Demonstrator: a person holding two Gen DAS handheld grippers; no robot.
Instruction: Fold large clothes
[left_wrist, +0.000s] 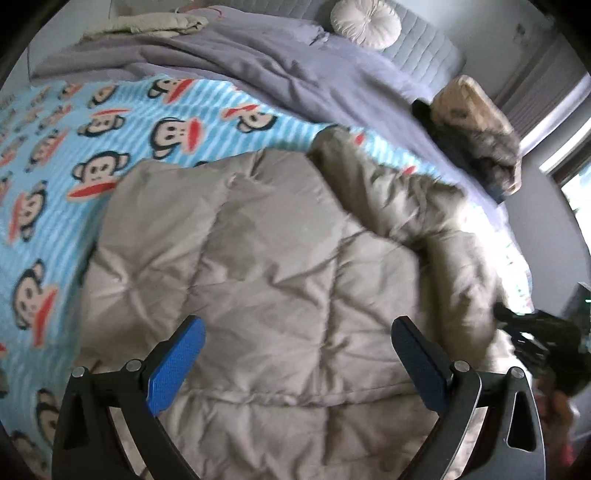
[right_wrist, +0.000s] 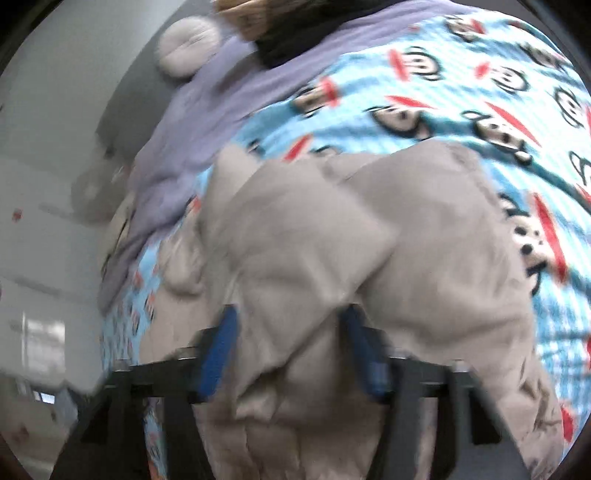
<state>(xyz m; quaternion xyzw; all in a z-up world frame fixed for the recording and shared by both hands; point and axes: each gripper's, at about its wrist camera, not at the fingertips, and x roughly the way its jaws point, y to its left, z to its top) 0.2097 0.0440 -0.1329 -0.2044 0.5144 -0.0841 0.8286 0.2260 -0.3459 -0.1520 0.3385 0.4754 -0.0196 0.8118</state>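
Left wrist view: the beige quilted coat (left_wrist: 258, 258) lies spread on the monkey-print blanket (left_wrist: 48, 177) covering the bed, and everything else is placed from that coat. To its left the blanket shows bare; over its near hem the left claw (left_wrist: 299, 354) hovers released, fingers wide apart with nothing between them. At the coat's right a rumpled sleeve (left_wrist: 417, 206) trails toward the bed's edge, and beyond it sits the blurred right claw (left_wrist: 532, 332). In the right wrist view, the right claw (right_wrist: 288, 347) is clenched on a bunched fold of the coat (right_wrist: 295, 236). To fold well, I judge the right side should be carried leftward across the coat's middle while the left claw pins the hem flat, so the padding does not slide or bulge.
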